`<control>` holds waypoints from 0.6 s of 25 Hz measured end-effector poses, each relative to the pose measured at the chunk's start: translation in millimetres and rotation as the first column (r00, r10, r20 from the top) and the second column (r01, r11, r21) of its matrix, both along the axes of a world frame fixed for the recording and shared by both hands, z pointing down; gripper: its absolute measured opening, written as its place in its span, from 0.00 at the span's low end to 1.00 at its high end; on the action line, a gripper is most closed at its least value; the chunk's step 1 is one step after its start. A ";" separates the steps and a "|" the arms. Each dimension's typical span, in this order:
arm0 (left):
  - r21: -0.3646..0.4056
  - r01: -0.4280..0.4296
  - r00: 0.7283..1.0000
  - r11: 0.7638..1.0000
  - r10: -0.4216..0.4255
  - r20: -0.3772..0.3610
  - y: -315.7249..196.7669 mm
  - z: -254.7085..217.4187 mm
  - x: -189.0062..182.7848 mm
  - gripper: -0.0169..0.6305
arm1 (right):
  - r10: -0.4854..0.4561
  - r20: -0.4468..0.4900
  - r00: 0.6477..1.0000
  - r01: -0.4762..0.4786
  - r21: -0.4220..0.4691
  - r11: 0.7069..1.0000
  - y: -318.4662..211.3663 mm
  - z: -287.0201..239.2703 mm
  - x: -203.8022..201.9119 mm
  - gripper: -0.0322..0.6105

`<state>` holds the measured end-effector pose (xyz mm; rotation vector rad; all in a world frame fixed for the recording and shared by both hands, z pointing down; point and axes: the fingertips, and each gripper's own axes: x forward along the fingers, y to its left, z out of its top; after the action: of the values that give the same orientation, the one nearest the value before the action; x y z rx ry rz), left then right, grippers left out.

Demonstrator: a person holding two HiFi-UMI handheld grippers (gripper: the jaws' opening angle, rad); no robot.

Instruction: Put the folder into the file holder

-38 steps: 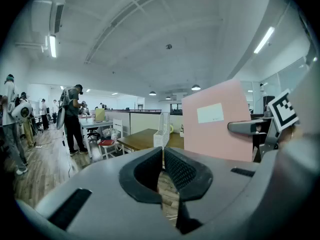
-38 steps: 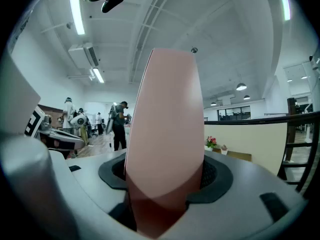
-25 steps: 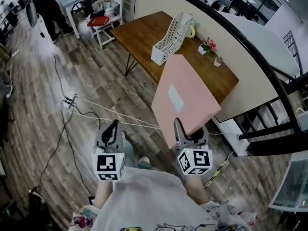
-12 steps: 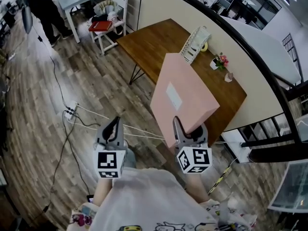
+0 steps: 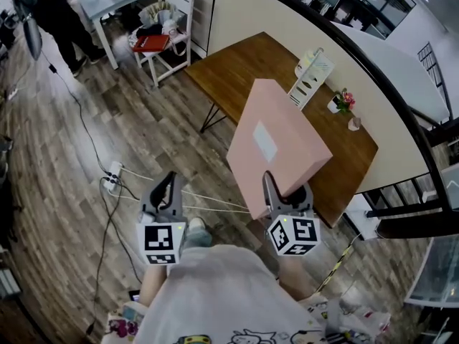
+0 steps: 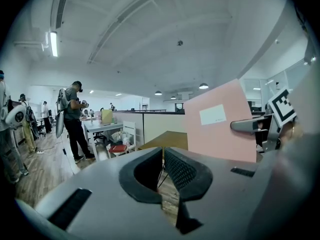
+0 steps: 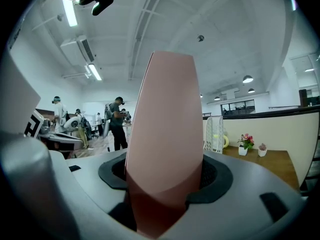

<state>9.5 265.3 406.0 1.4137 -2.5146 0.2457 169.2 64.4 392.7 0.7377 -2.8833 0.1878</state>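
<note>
A large pink folder [image 5: 276,143] with a white label stands on edge over the floor, gripped at its lower edge by my right gripper [image 5: 277,192], which is shut on it. In the right gripper view the folder [image 7: 165,134] fills the space between the jaws of that gripper [image 7: 162,170]. The white mesh file holder [image 5: 310,77] stands on the brown wooden table [image 5: 233,70] beyond the folder, and shows as the file holder [image 7: 214,133] to the folder's right. My left gripper [image 5: 167,192] hangs beside it over the floor, shut and holding nothing [image 6: 163,151].
A small flower pot [image 5: 343,100] stands on the table by the partition wall. A white chair [image 5: 163,31] with a red item sits left of the table. Cables and a power strip [image 5: 111,181] lie on the wood floor. A person [image 6: 72,119] stands further off.
The table and file holder have shifted right and slightly down in the head view. The folder stays in the right gripper. The left gripper keeps its place.
</note>
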 end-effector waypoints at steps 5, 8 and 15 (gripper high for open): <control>-0.005 -0.011 1.000 1.000 0.010 -0.018 12.8 7.3 -26.1 0.05 | 0.027 -0.017 0.999 -0.028 -0.005 1.000 9.1 3.1 -19.4 0.49; -0.008 -0.016 0.999 1.000 0.016 -0.035 19.7 12.1 -35.5 0.05 | 0.041 -0.038 0.998 -0.041 -0.001 0.999 15.0 3.8 -23.0 0.49; 0.015 -0.022 0.998 1.000 0.023 -0.061 20.4 14.7 -52.1 0.05 | 0.073 -0.071 0.995 -0.072 0.016 0.997 14.2 -1.3 -25.4 0.49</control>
<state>-42.6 285.7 420.7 1.4338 -2.4573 0.1860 143.8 78.6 391.3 0.8343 -2.7957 0.1475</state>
